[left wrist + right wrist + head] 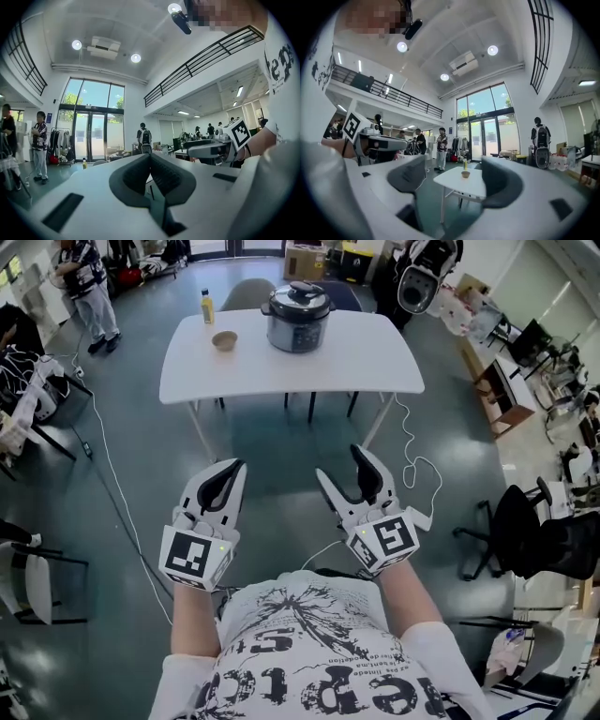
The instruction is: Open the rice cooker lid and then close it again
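Note:
The rice cooker (298,317), silver with a black lid that is down, stands on the far side of the white table (375,357). Both grippers are held level over the floor, well short of the table. My left gripper (231,467) is shut with nothing in it; in the left gripper view (150,158) its dark pads meet. My right gripper (341,465) is open and empty. In the right gripper view (457,177) the table (476,186) shows through the gap; the cooker is hidden there.
A small bowl (224,339) and a yellow bottle (206,306) stand on the table's left part. Chairs stand behind the table. Cables trail over the floor (103,465) and by the table's right leg (412,465). An office chair (525,531) is at right. People stand far left (86,282).

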A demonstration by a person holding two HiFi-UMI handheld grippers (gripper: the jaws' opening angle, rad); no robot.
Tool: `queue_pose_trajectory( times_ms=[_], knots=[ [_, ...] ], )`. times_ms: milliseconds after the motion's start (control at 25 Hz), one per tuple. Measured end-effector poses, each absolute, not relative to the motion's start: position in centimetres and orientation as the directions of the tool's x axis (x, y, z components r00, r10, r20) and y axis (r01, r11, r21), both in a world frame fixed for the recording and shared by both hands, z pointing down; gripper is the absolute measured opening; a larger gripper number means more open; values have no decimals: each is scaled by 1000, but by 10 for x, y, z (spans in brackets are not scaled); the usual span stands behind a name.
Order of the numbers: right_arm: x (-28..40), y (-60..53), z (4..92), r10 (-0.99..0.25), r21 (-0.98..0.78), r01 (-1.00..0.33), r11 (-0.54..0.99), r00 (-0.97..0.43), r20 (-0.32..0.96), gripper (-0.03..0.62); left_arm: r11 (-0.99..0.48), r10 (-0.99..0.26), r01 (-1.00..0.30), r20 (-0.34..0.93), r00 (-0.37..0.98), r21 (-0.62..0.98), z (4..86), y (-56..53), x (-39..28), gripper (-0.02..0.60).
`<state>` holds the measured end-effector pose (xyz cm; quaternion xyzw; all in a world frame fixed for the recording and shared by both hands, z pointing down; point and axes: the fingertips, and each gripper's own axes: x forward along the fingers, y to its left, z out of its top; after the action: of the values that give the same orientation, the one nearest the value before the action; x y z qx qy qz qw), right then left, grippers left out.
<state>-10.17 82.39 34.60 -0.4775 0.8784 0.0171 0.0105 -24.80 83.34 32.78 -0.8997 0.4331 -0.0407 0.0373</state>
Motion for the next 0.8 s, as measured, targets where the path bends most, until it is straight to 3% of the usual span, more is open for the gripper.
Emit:
queue_pose_trajectory(
  times_ms=[40,80,160,560,800],
  knots=[
    [-105,821,346,-832,20,-833,554,-554,-40,467,-626,-780,-774,42,625,-101,328,832,-249,12],
    [-107,817,346,-831,29,-833,553,-554,-44,537,-627,-778,-773,39,627,-97,329,829,-249,12],
    [-103,804,349,-845,59,-846,531,-533,-43,597,-625,-780,-776,18,626,-80,329,819,-247,12],
    [-75,658,368,-867,4,-867,499,-499,-14,597,-610,-792,-788,78,605,-88,361,685,-237,12],
    [4,470,369,-824,3,-824,567,-567,10,597,-566,-825,-819,63,562,-93,352,505,-147,12]
  ],
)
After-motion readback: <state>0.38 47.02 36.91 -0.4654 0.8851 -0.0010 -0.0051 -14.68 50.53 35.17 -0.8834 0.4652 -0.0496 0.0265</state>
